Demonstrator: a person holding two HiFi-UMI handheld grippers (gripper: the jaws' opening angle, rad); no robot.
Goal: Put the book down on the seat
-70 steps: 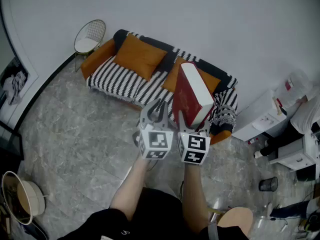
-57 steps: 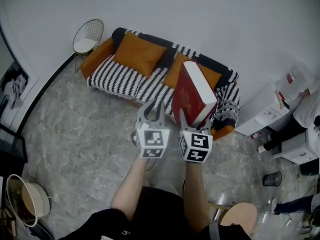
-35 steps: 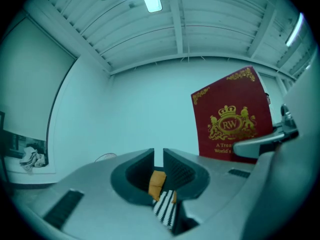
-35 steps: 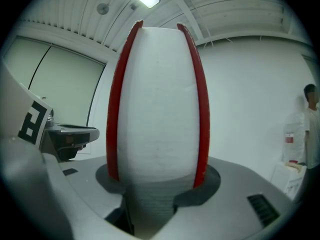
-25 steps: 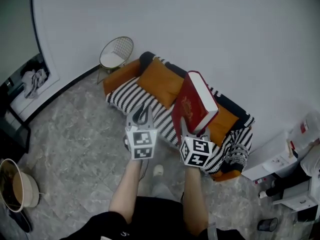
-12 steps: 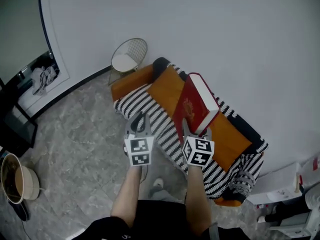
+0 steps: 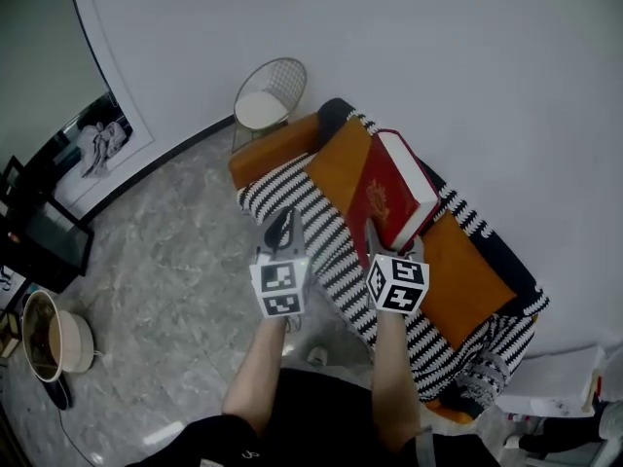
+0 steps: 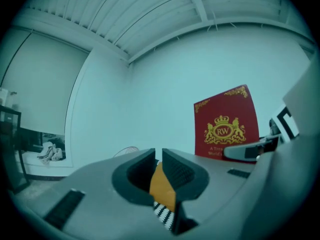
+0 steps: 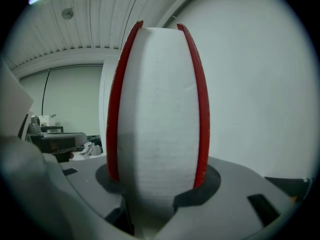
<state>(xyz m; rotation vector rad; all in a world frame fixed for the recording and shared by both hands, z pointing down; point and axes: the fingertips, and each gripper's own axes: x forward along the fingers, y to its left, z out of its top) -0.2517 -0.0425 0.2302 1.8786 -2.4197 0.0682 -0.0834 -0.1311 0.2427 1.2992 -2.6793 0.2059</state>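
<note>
A thick red book (image 7: 394, 195) with white page edges stands upright in my right gripper (image 7: 387, 246), which is shut on its lower end. In the right gripper view the book (image 9: 157, 109) fills the middle, both pads pressed on its red covers. It hangs over the sofa's black-and-white striped seat (image 7: 326, 236), in front of an orange cushion (image 7: 341, 163). My left gripper (image 7: 282, 230) is beside it to the left, over the seat's front edge, jaws together and holding nothing. Past the left gripper (image 8: 159, 156) I see the book's crest cover (image 8: 225, 124).
A second orange cushion (image 7: 467, 270) lies further right on the sofa. A round wire chair (image 7: 270, 90) stands at the sofa's far end by the white wall. A framed picture (image 7: 102, 144), a black stand (image 7: 39, 246) and a basket (image 7: 49, 334) are on the left of the marble floor.
Both grippers have travelled toward the sofa, the book still upright in the right one. The striped seat, once ahead, now lies directly below them.
</note>
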